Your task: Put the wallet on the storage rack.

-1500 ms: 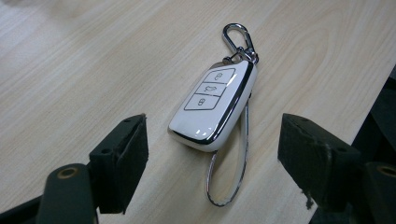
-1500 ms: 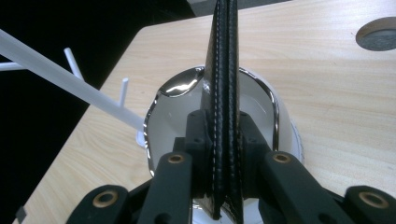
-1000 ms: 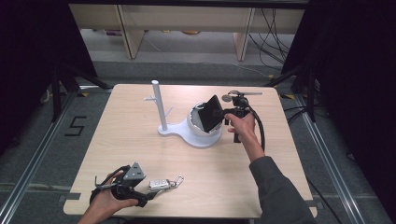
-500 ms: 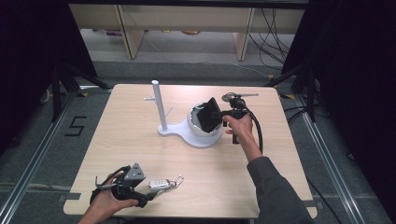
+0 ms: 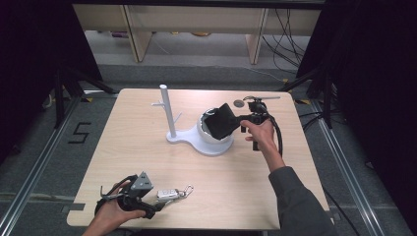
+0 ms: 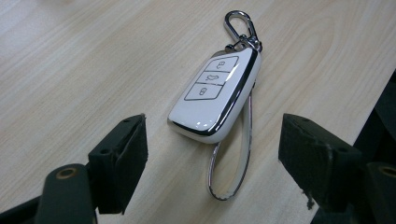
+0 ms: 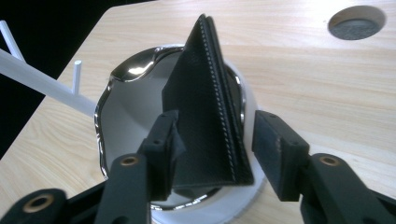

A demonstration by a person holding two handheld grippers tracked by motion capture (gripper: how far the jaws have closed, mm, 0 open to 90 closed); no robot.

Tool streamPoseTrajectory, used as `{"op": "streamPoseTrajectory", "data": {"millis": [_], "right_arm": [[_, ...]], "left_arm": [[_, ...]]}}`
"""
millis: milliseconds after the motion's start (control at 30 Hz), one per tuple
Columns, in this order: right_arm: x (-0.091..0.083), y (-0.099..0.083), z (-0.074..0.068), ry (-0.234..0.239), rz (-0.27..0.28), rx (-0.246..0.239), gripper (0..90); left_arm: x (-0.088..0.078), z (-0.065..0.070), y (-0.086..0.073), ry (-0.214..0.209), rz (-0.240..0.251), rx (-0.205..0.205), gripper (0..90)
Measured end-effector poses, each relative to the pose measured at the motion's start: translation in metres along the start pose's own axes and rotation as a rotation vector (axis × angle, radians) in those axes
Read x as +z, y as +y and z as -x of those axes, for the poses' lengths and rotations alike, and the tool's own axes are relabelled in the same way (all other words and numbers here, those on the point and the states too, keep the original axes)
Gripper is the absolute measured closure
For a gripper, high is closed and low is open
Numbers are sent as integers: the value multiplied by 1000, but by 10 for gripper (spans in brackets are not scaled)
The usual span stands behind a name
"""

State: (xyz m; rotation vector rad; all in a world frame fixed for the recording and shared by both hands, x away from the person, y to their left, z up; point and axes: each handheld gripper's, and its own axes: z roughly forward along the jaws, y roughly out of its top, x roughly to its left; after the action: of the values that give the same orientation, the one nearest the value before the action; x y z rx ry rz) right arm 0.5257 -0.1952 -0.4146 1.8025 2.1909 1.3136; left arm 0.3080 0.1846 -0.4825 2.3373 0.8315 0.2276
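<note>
Right gripper (image 7: 215, 140): your jaws have just been opening, wallet (image 7: 205, 107) between them in the far bowl (image 7: 116, 107).
Left gripper (image 6: 210, 158): jaws apart, key fob (image 6: 215, 93) near.

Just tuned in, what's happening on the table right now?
The right gripper has just been opening around a black wallet that stands on edge in the white bowl of the stand; the wallet is between its jaws, with a gap at the right pad. The left gripper is open, with a white car key fob lying on the table just ahead of its jaws.
</note>
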Motion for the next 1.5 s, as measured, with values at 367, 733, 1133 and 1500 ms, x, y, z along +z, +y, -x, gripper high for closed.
{"op": "streamPoseTrajectory", "data": {"millis": [367,733,1133,1500], "right_arm": [[-21,-3,1,-11,44,-117,410],[-58,-35,15,-45,115,-143,356],[-77,-83,23,-45,117,-173,326],[-73,-111,26,-37,61,-156,325]], "left_arm": [[-1,0,0,11,-2,-5,237],[-1,0,-2,8,2,-5,238],[-1,1,-4,-1,13,-13,238],[-1,1,-7,-4,-11,9,237]]}}
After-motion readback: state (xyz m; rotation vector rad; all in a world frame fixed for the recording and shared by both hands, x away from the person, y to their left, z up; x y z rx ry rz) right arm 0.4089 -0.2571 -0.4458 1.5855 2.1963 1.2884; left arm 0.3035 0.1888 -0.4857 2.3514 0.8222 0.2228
